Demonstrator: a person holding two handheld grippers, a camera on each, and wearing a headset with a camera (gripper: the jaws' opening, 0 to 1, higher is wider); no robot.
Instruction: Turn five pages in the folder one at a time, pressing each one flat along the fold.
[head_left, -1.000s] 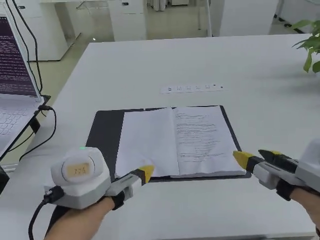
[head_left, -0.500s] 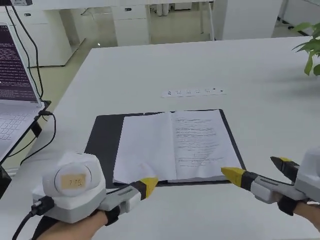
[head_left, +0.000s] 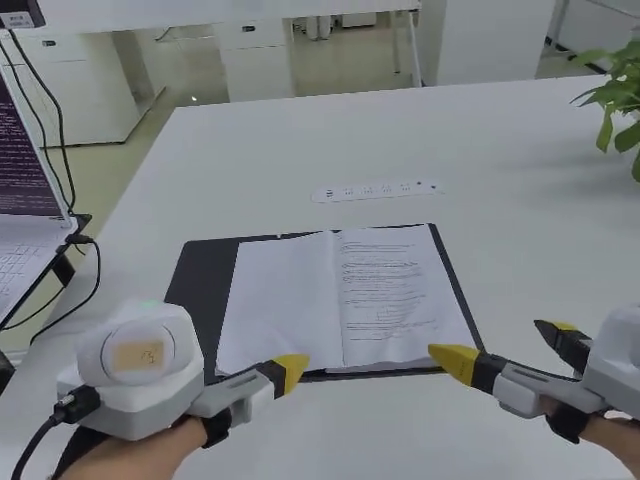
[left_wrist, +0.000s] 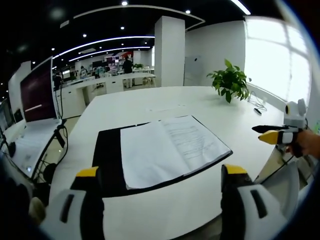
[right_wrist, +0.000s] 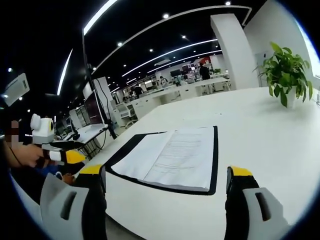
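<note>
A black folder (head_left: 195, 285) lies open on the white table (head_left: 300, 140). Its left page (head_left: 275, 305) is blank and its right page (head_left: 395, 295) carries printed text, both lying flat. My left gripper (head_left: 285, 372) hovers just off the folder's front edge below the blank page. In the left gripper view (left_wrist: 160, 171) its jaws stand wide apart and hold nothing. My right gripper (head_left: 502, 345) is open at the folder's front right corner, one yellow tip close to the printed page's lower edge. Seen from the right gripper view (right_wrist: 166, 171), the folder (right_wrist: 175, 157) lies ahead between the jaws.
A laptop (head_left: 25, 200) with cables (head_left: 75, 270) stands off the table's left side. A white power strip (head_left: 372, 190) lies behind the folder. A potted plant (head_left: 615, 110) is at the far right. The table's front edge runs just below both grippers.
The right gripper's jaws have spread apart, and its inner tip has come left to the folder's front right corner. The left gripper has hardly moved. The pages lie as before.
</note>
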